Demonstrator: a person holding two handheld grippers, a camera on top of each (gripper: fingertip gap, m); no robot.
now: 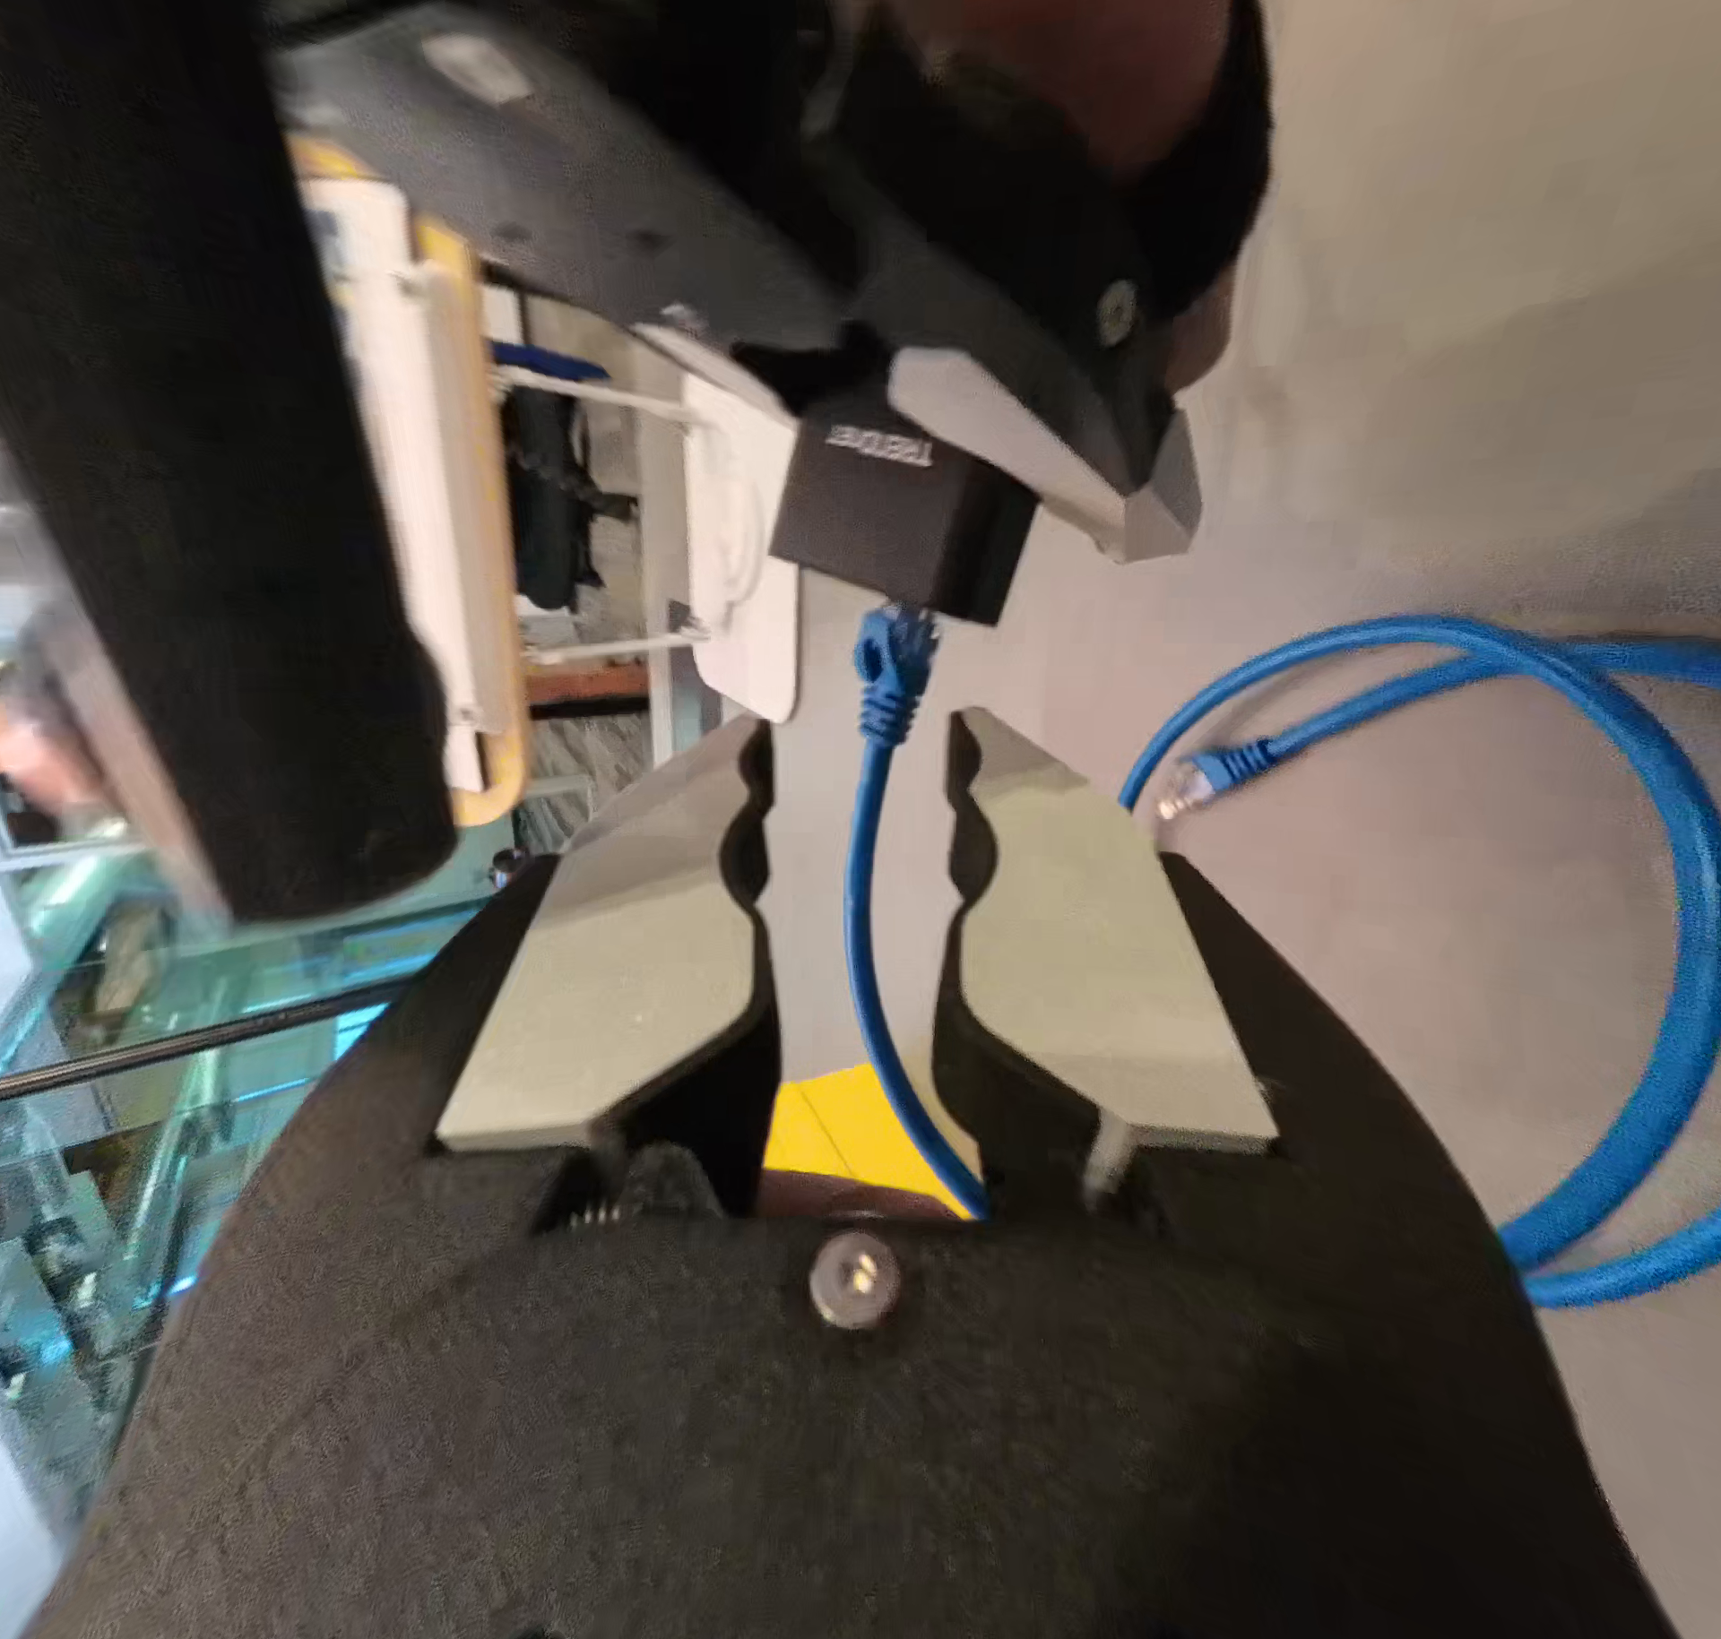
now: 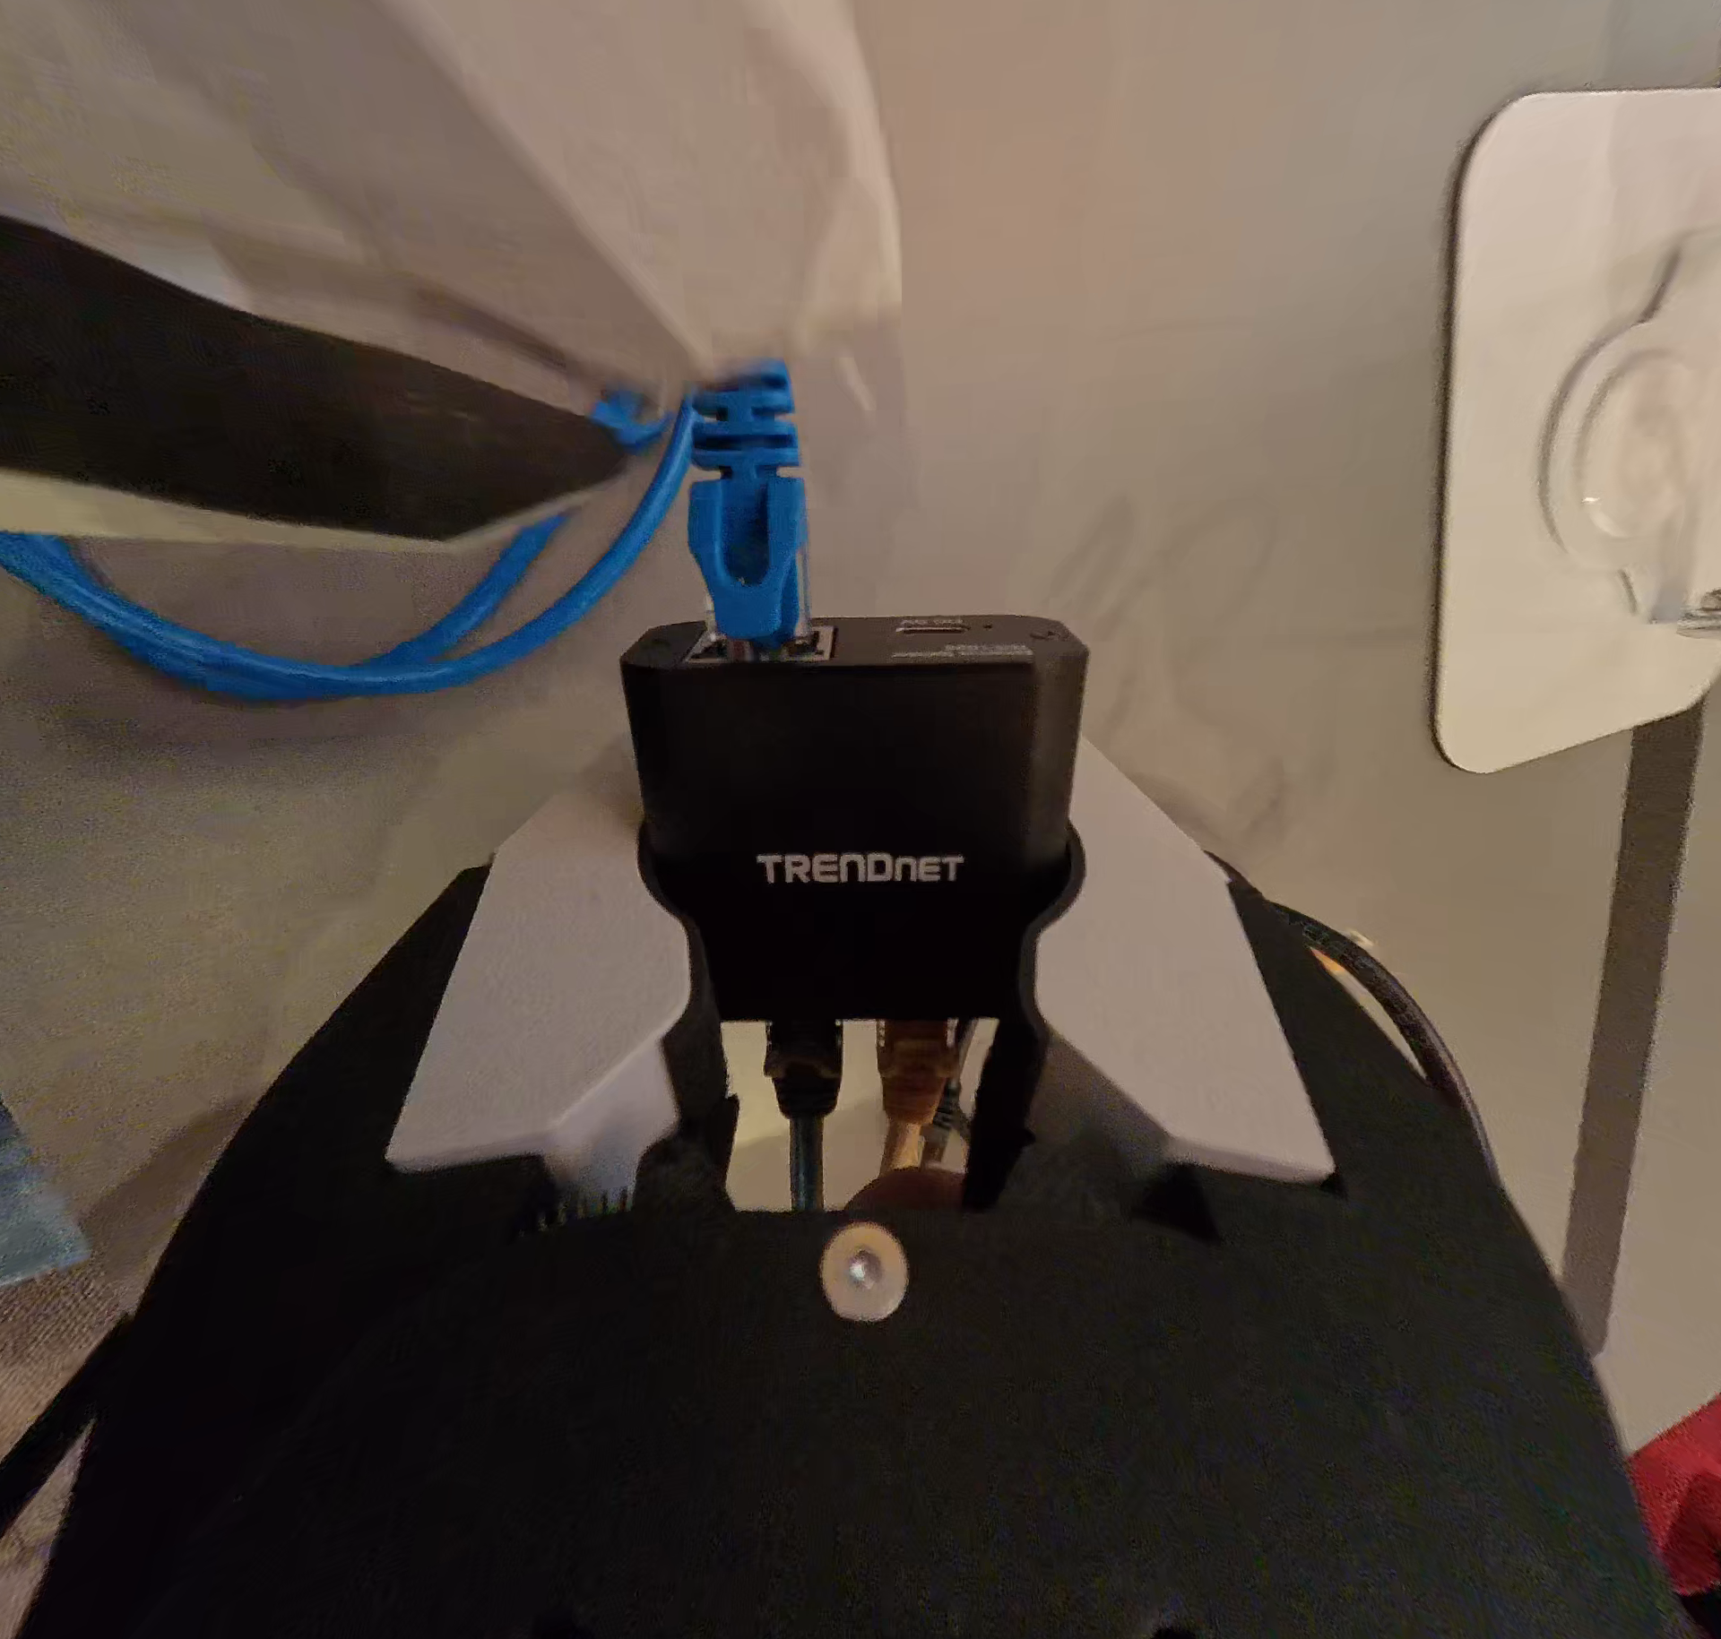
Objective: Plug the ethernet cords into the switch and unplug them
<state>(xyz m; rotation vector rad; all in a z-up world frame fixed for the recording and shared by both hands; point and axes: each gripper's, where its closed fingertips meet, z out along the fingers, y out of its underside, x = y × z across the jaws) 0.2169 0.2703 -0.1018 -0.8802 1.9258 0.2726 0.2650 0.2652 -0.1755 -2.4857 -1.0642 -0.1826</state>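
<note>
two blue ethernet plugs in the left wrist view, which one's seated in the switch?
The blue plug straight ahead of the left gripper, seated in the small black switch. The other blue plug lies loose to the right, clear tip exposed.

My right gripper has pale, matt, smooth-faced fingers on a black, finely grainy body. Between them sits the switch, matt black plastic. Above the switch, the blue plug looks like glossy moulded plastic; its blue cord has a smooth rubbery sheen. Right of the switch, a white plate looks like smooth plastic.
</note>
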